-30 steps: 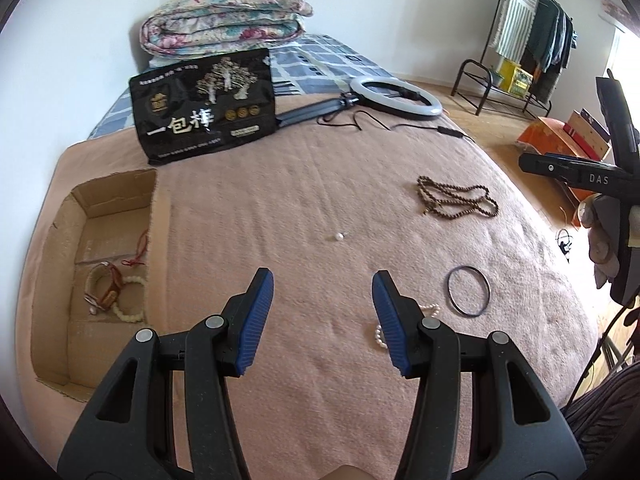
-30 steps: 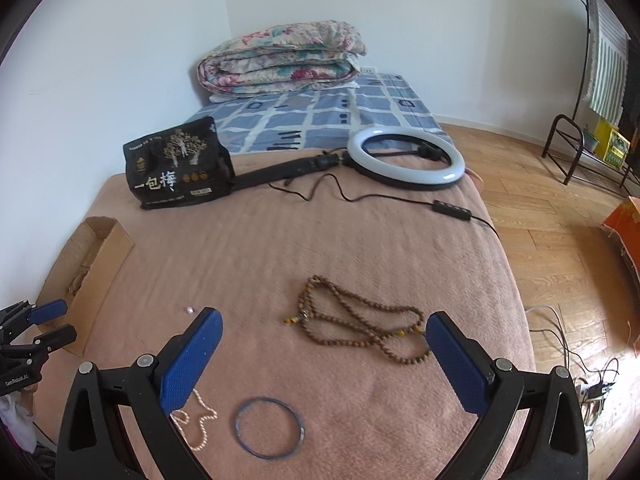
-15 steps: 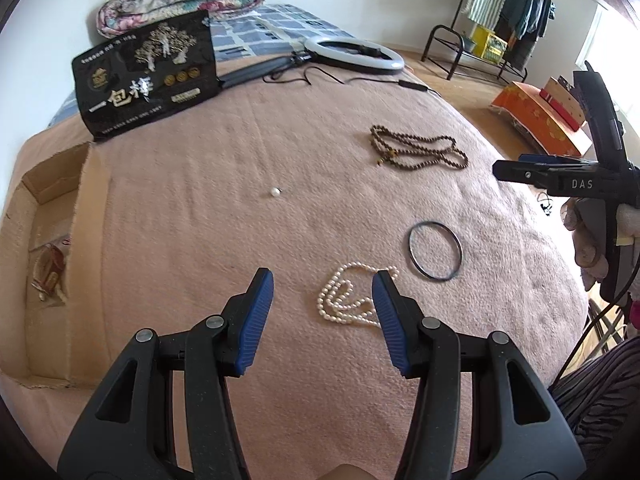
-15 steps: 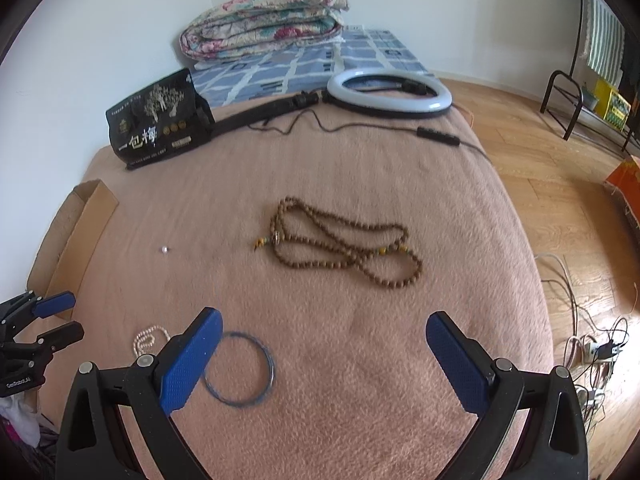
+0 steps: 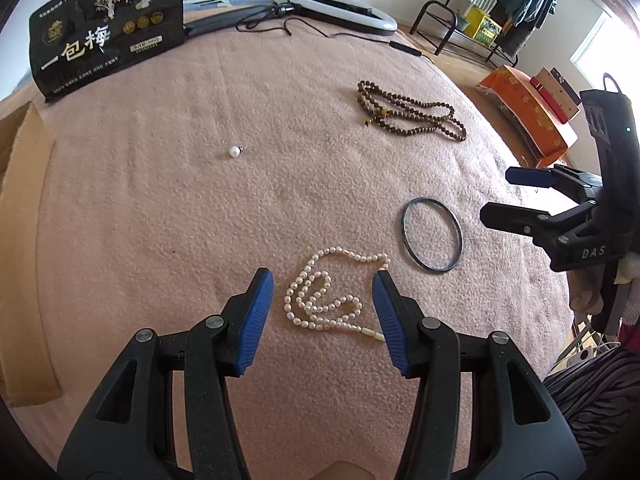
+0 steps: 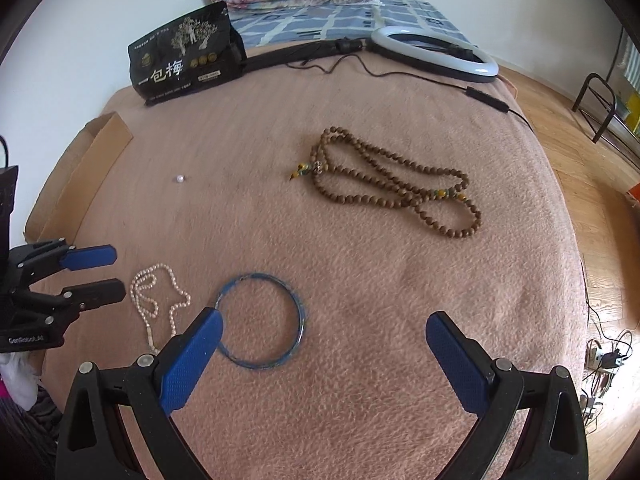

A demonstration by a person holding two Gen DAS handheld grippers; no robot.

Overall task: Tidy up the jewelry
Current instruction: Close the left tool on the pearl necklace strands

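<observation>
The left gripper (image 5: 323,316) is held partly open and empty, with the pearl necklace (image 5: 328,294) bunched on the pink fuzzy blanket (image 5: 160,200) right between its blue pads, so it's probably the piece to be grabbed first. The right gripper (image 6: 324,354) is spread wide with nothing in it, and the thin blue bangle (image 6: 298,304) is overlapped by its left pad, which leaves it badly centered tbh. The brown bead strand (image 6: 394,188) and a loose pearl (image 6: 179,178) are left further up, and the cardboard box (image 5: 24,220) is seen off to the left.
</observation>
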